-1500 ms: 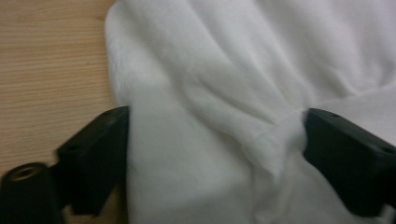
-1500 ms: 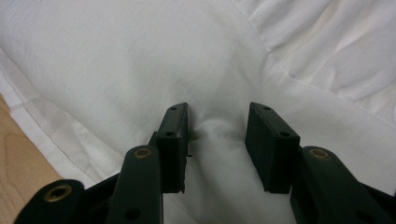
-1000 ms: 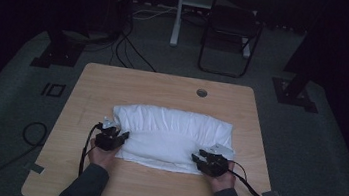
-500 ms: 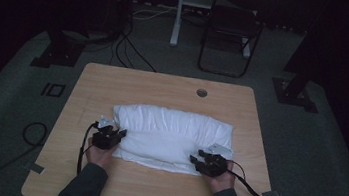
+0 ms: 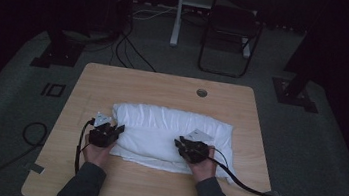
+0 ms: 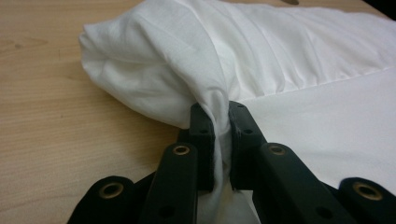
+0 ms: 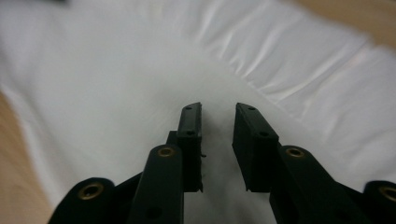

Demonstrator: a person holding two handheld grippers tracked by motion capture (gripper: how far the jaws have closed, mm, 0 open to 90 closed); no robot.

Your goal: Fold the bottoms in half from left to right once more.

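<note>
While my left gripper [image 6: 220, 135] clamps a gathered fold at the pillow's [image 5: 168, 132] nine o'clock end, my right gripper [image 7: 217, 140], jaws just closing, hangs unclenched above its five o'clock edge. Pillow lies mid-table [image 5: 164, 84]; case adjustment appears unfinished.

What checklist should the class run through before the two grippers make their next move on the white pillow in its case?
1. Left gripper clamped on the pillowcase: ok, a gather of white fabric is pinched between its jaws at the pillow's corner.
2. Right gripper gripping fabric: not ok, its jaws have just been closing but a gap remains and nothing is between them.
3. Right gripper over the cloth: ok, it points at the white fabric.
4. Pillow fully on the table: ok.
5. Cables free of the pillow: cannot tell.
</note>
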